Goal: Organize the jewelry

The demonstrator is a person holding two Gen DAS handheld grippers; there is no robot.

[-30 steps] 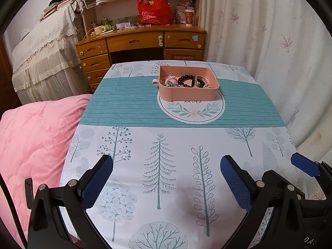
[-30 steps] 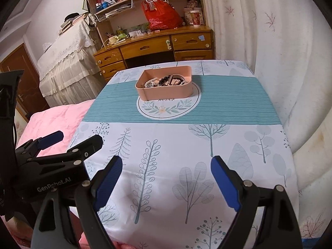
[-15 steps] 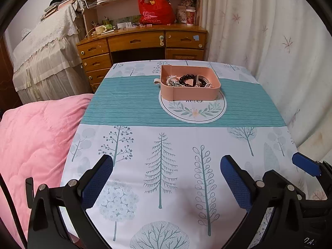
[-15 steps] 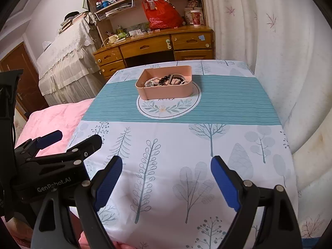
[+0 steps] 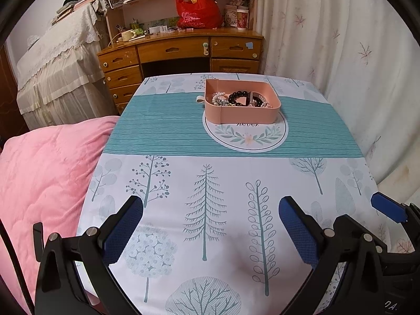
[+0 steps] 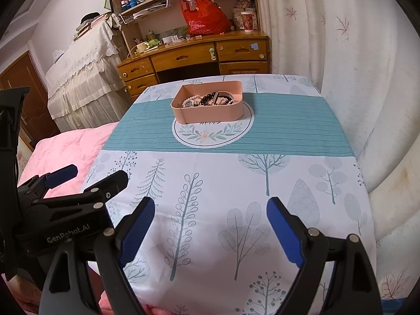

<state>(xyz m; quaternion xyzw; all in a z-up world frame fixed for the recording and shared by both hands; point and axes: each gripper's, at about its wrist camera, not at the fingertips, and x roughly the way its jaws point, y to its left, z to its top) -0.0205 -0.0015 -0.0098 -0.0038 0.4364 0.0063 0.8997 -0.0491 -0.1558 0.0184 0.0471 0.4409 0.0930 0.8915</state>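
Two handheld grippers hover over the near end of a tree-print bench point(image 5: 215, 183), both spread wide and holding nothing. The left gripper point(image 5: 210, 233) and the right gripper point(image 6: 210, 231) sit side by side, well apart from the only task item in view: a pink box point(image 5: 246, 114) on the round emblem in the teal stripe at the far half of the bench. Inside it lies a heap of jewelry, with a white pearl strand point(image 5: 218, 97) toward the left, a dark bead bracelet point(image 5: 237, 96) beside it, and more pieces tangled to the right. A divider seems to cross the box, though which piece lies in which compartment cannot be made out from here. No jewelry shows on the cloth outside the box.

The scene fits two readings: pieces gathered into the box with sorting among compartments to come, or the gathering finished and the grippers drawn back. Any further handling would, in all likelihood, call for a long reach forward and a fine pinch on a single strand, since the heap looks prone to snagging.
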